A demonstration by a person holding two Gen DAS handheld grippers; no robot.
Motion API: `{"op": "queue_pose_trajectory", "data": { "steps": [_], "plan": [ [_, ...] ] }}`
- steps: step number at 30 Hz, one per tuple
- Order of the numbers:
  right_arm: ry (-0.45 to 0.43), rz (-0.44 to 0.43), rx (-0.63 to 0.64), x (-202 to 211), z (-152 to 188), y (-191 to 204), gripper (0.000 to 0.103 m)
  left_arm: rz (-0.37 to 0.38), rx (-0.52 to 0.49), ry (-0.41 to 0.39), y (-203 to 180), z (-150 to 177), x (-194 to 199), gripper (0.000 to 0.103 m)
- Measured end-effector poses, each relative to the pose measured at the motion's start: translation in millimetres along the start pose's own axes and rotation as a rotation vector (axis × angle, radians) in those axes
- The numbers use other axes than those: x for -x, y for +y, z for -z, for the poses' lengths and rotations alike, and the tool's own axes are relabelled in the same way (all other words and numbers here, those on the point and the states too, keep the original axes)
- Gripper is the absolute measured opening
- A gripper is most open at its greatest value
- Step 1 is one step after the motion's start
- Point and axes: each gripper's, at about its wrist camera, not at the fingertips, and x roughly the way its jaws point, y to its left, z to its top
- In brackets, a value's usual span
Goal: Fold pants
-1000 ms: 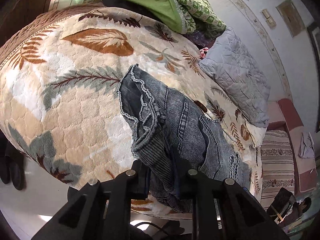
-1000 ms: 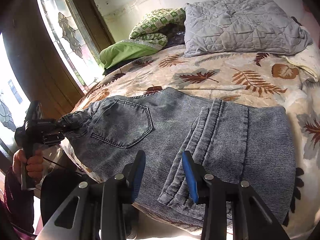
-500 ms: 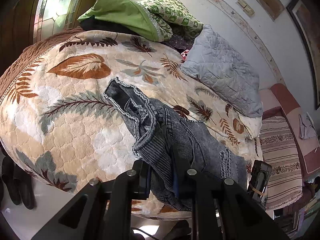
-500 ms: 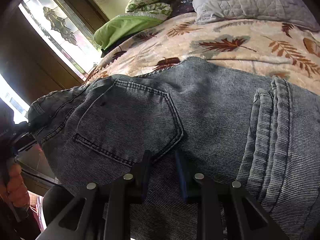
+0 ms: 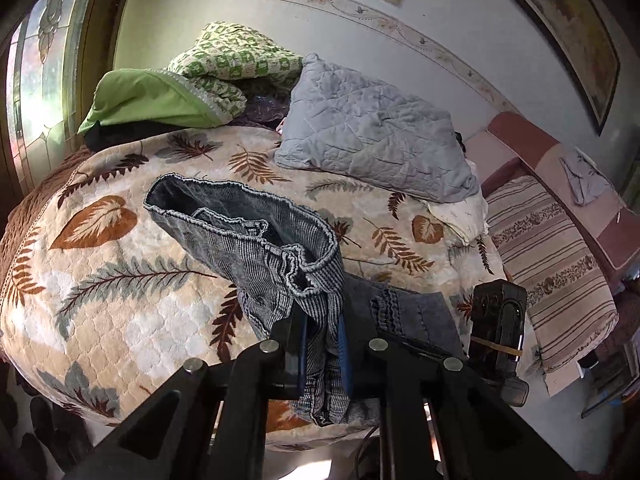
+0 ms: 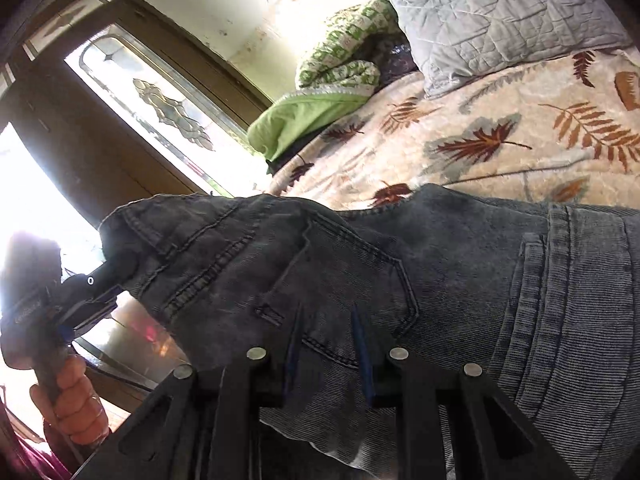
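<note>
The left gripper is pinching a bunched part of the grey jeans between its two fingers. The waistband is hanging open above the fingers and is showing the dark inside. The rest of the jeans is lying on the leaf-pattern blanket, which is covering the bed. A grey quilted pillow is resting at the far side, beside a green folded cover. The other black gripper is appearing at the right, near the jeans.

Pants ribbed matt denim; blanket plush.
</note>
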Motion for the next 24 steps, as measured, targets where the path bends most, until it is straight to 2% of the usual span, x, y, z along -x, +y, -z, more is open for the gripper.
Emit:
{"op": "queue_pose_trajectory", "data": {
  "steps": [3,5,7,10,13,17,19,21,24],
  "plan": [
    [-0.003,0.004,-0.017,3,-4,0,0.026,-0.007,-0.055,0.005,-16,-2,-13,0.013],
    [0.006,0.031,-0.041,6,-4,-5,0.027,-0.022,-0.036,0.009,-8,-2,-21,0.013],
    [0.022,0.05,-0.054,7,-4,-11,0.027,-0.057,0.024,0.041,13,-3,-33,0.013],
    [0.042,0.079,-0.06,8,-1,-18,0.027,-0.163,0.14,0.089,58,2,-41,0.014],
    [0.062,0.092,-0.063,3,1,-20,0.027,-0.204,0.298,0.147,111,16,-40,0.017],
    [0.092,0.101,-0.056,-8,4,-20,0.027,-0.215,0.49,0.261,170,47,-44,0.029],
    [0.108,0.107,-0.053,-14,5,-19,0.027,-0.185,0.574,0.301,193,63,-48,0.035],
    [0.121,0.116,-0.045,-18,7,-18,0.027,-0.183,0.626,0.335,208,76,-50,0.049],
    [0.14,0.137,-0.034,-23,9,-19,0.027,-0.194,0.655,0.33,221,86,-40,0.055]
  ]
}}
